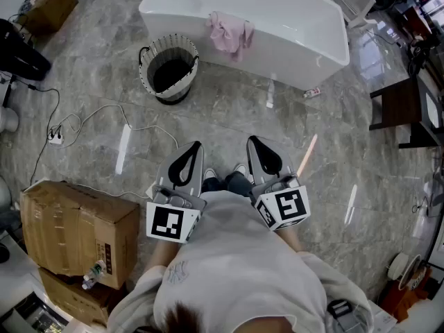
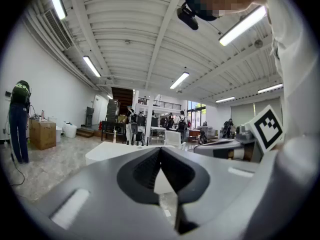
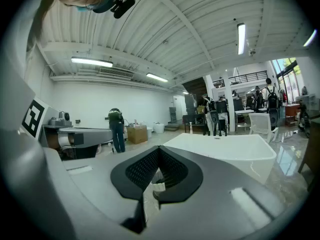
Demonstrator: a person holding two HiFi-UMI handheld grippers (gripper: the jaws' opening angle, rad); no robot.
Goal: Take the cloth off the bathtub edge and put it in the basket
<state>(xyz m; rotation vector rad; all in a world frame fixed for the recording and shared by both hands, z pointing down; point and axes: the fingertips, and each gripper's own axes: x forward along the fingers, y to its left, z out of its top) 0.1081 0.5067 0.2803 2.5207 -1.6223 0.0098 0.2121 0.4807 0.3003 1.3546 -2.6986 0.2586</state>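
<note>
A pink cloth (image 1: 232, 34) hangs over the near edge of the white bathtub (image 1: 291, 26) at the top of the head view. Left of it on the floor stands a round white basket (image 1: 169, 68) with a dark inside. Both grippers are held close to the person's body, well short of the tub. The left gripper (image 1: 196, 146) is shut with nothing in it, its tips meeting (image 2: 160, 149). The right gripper (image 1: 252, 141) is also shut and empty, its tips together (image 3: 159, 149). The tub (image 3: 225, 149) shows ahead in the right gripper view.
Cardboard boxes (image 1: 76, 231) are stacked at the lower left. A white cable with a power strip (image 1: 55, 136) runs over the marble floor. A dark table (image 1: 406, 113) stands at the right. A person (image 3: 117, 129) stands far off by boxes.
</note>
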